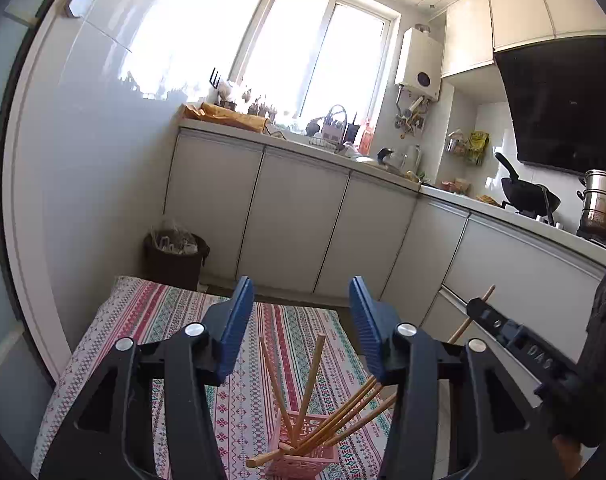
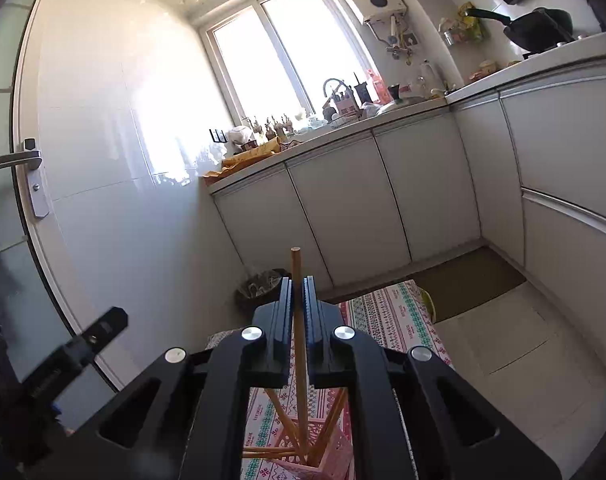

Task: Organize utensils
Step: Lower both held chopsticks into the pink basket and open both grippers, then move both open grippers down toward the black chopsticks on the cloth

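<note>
A kitchen, with a patterned cloth on the counter (image 1: 151,320) nearest the cameras. On it stands the pink holder (image 1: 303,456) with several chopsticks (image 1: 309,384) splayed in it, below the left tool (image 1: 303,336), whose jaws stand apart and empty. The right tool (image 2: 299,312) is clamped on 1 chopstick (image 2: 296,268), its lower end at the holder: best lowered straight, released only once seated.

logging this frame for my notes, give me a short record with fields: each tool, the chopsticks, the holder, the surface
left tool: open, nothing between its pads
right tool: shut on one chopstick, held upright over the holder
holder: pink lattice basket, standing on the cloth
chopsticks in holder: several, leaning outward at different angles
surface: patterned striped cloth
</note>
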`<state>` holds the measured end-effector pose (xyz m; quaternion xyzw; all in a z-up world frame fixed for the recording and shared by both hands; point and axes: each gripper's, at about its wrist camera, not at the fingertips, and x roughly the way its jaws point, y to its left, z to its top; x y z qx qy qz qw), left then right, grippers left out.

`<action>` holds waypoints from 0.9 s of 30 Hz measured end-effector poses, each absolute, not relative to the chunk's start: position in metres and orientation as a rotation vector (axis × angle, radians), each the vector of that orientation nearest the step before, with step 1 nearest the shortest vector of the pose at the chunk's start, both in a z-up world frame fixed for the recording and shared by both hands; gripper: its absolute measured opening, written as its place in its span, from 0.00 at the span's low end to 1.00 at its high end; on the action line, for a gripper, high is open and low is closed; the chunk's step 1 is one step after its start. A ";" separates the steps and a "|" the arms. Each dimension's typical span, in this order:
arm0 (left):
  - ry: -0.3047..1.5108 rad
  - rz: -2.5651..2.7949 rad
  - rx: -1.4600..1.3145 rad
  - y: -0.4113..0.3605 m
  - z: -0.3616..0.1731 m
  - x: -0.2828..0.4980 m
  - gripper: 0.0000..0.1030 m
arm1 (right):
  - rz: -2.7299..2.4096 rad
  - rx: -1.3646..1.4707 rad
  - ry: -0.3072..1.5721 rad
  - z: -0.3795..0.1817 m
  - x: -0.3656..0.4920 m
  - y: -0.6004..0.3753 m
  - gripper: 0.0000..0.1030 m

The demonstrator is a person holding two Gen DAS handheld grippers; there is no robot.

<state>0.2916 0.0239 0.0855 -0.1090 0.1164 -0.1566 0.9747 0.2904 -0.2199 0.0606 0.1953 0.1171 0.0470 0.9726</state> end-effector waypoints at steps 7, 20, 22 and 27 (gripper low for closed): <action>0.193 -0.308 -0.231 0.052 0.102 0.270 0.48 | 0.133 0.346 0.228 0.046 0.305 -0.193 0.18; 0.193 -0.308 -0.243 0.069 0.113 0.265 0.59 | 0.082 0.332 0.226 0.048 0.291 -0.189 0.55; 0.199 -0.311 -0.235 0.065 0.113 0.264 0.62 | 0.081 0.328 0.217 0.052 0.284 -0.190 0.57; 0.204 -0.300 -0.222 0.058 0.112 0.259 0.81 | 0.083 0.318 0.206 0.059 0.268 -0.190 0.71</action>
